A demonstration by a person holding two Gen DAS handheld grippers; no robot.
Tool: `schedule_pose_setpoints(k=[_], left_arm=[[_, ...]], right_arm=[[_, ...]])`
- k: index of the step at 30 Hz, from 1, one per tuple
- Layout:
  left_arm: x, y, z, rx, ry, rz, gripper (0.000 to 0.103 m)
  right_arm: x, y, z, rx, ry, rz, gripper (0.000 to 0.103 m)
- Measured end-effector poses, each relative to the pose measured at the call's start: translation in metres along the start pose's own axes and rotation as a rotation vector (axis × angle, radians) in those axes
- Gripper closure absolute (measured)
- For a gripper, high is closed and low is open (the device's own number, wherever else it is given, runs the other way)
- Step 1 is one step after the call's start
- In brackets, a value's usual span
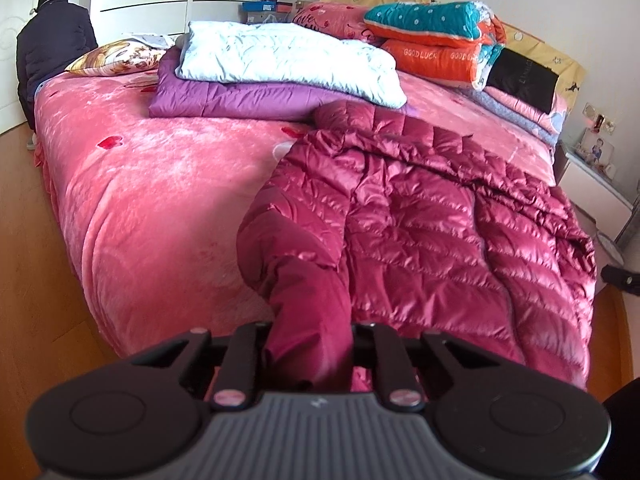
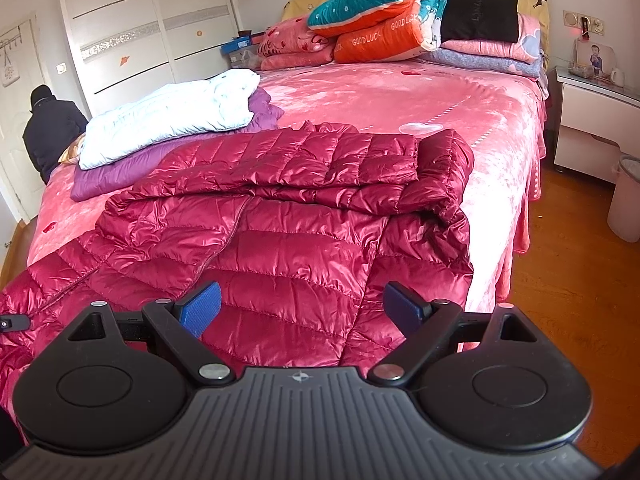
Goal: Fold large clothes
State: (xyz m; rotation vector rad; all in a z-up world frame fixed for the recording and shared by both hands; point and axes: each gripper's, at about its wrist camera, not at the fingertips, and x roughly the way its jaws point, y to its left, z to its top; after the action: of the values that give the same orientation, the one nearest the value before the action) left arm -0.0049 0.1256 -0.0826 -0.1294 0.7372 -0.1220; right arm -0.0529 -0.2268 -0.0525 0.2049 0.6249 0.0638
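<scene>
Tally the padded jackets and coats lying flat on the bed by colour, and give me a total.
Dark red: 1, the jacket nearest the camera, with the left gripper closed on its sleeve
White: 1, the folded coat
Purple: 1, the coat under the white one
Total: 3

One dark red puffer jacket [image 2: 280,240] lies near on the bed [image 2: 500,128]. Far left sit two folded garments, one white [image 2: 172,116], one purple [image 2: 120,172]. One orange-teal quilt [image 2: 380,20], perhaps three pillows, one nightstand [image 2: 592,120], one bin [image 2: 626,200].
</scene>
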Motion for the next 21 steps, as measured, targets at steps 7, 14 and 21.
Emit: schedule_pose_setpoints(k=[7, 14, 21], left_arm=[[-0.010, -0.009, 0.022, -0.027, -0.041, -0.042, 0.089], [-0.004, -0.023, 0.041, -0.065, -0.065, -0.096, 0.089], [0.009, -0.034, 0.062, -0.122, -0.095, -0.146, 0.089]], right_arm=[[-0.005, -0.007, 0.000, 0.019, -0.008, -0.002, 0.000], [-0.015, -0.019, -0.003, 0.055, -0.027, -0.007, 0.000], [-0.016, -0.024, -0.002, 0.069, -0.029, 0.002, 0.000]])
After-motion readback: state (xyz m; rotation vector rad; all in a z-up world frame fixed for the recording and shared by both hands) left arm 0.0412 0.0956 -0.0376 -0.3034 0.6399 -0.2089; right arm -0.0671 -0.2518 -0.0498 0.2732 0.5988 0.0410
